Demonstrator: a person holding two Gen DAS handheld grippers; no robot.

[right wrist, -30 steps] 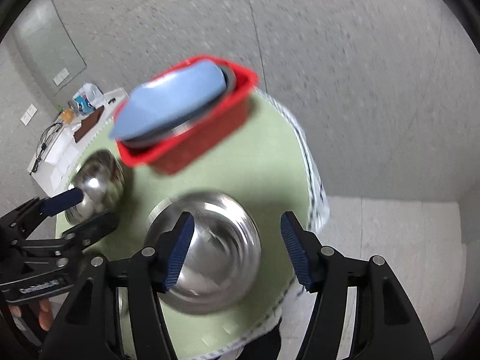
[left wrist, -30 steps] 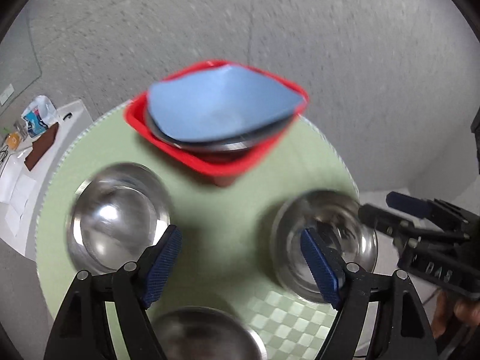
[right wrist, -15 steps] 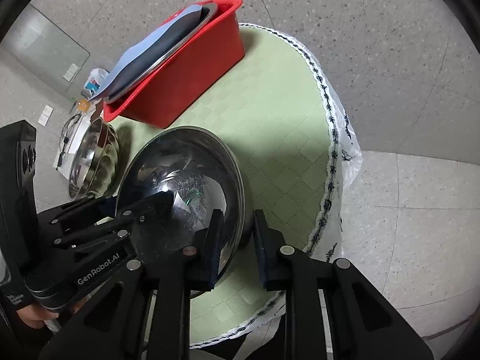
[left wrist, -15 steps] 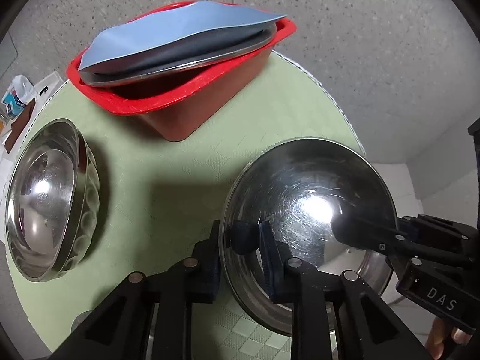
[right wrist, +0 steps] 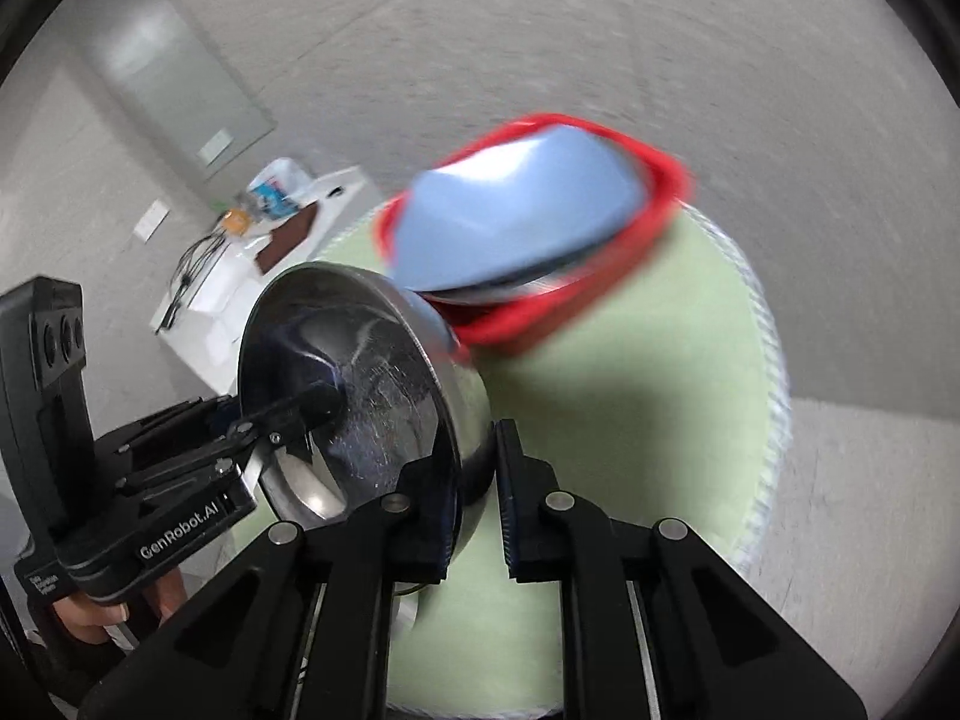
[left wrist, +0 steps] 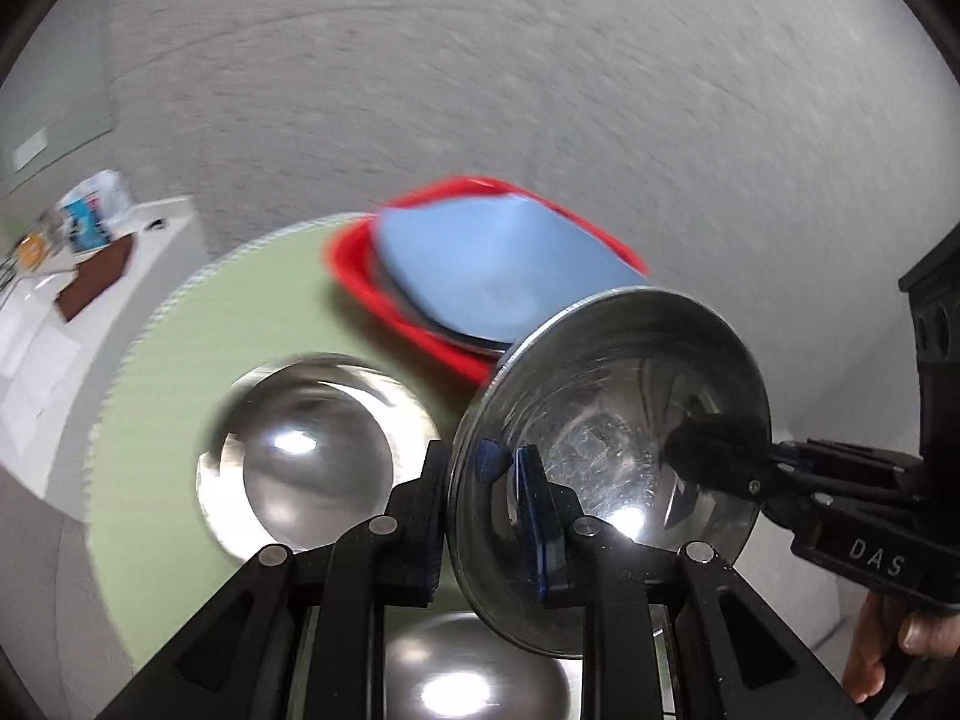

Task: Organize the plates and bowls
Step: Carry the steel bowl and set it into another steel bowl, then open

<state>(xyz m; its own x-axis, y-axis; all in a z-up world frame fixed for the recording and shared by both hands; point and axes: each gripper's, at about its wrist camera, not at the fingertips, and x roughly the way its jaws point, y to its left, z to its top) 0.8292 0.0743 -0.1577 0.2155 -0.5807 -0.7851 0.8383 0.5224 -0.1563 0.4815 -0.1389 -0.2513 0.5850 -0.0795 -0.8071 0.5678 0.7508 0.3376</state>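
Observation:
Both grippers hold one steel bowl (left wrist: 624,438) by opposite rims, lifted above the round green table (left wrist: 180,360). My left gripper (left wrist: 480,480) is shut on its near rim. My right gripper (right wrist: 474,480) is shut on the other rim, and the bowl shows there too (right wrist: 360,372). Behind it a red bin (left wrist: 384,294) holds a blue plate (left wrist: 480,276) over a steel plate. The bin (right wrist: 600,300) and blue plate (right wrist: 516,222) also show in the right wrist view.
A second steel bowl (left wrist: 312,456) sits on the table left of the held one, and a third (left wrist: 480,672) lies under my left gripper. A white side table (right wrist: 240,276) with clutter stands far left. The table edge (right wrist: 774,396) drops off to the right.
Both grippers shut on the bowl's rims half a second ago. Since then they have lifted it off the table and tilted it, and the view has swung up.

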